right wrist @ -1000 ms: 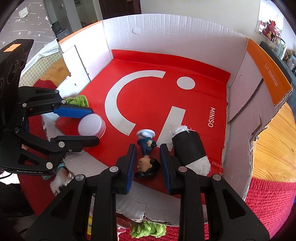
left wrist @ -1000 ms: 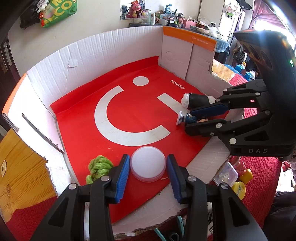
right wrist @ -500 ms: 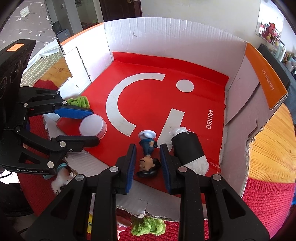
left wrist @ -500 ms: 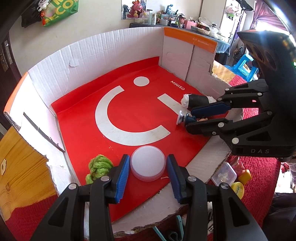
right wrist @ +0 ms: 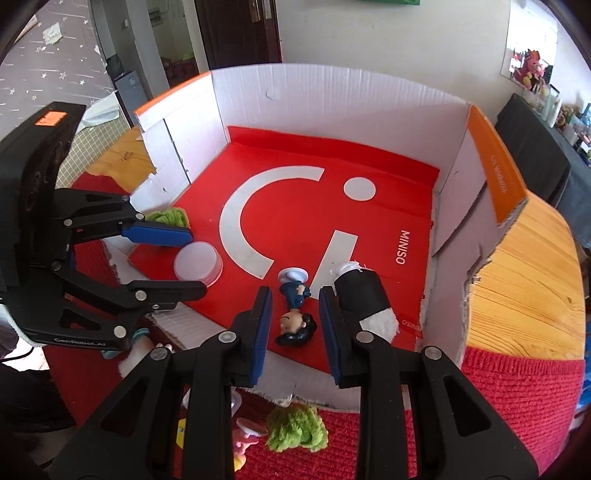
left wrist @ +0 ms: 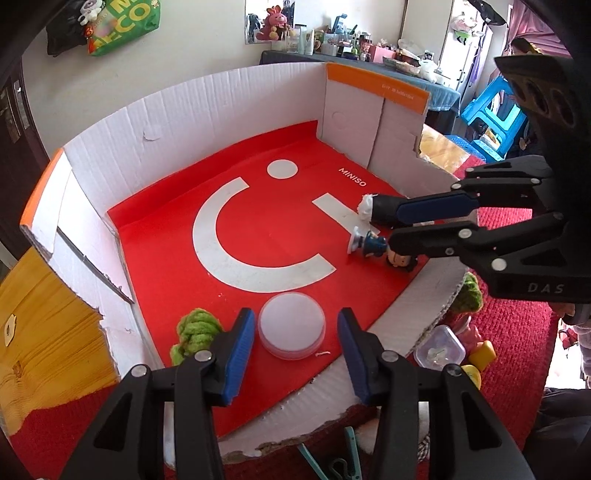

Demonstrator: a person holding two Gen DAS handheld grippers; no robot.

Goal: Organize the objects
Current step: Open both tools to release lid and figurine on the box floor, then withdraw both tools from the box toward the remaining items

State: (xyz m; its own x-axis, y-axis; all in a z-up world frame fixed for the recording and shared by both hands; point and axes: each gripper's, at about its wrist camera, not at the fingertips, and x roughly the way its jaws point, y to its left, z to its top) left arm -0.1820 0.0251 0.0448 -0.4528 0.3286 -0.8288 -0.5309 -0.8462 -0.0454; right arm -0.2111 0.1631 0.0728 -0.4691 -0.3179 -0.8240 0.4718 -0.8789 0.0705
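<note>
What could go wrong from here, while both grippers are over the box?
1. The left gripper, jaws just opening, straddles the white round container without touching it. A crooked retreat could drag it over the cardboard box's flattened front edge.
2. The right gripper hangs over the lying figurine, close beside the black roll. A sideways move might knock either.

Blue plastic stool, pink plush rabbit on a cluttered shelf, green bag on the wall.

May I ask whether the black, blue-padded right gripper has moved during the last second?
Yes: seen from the left wrist, the right gripper has pulled up-right, off the lying toy figurine.
</note>
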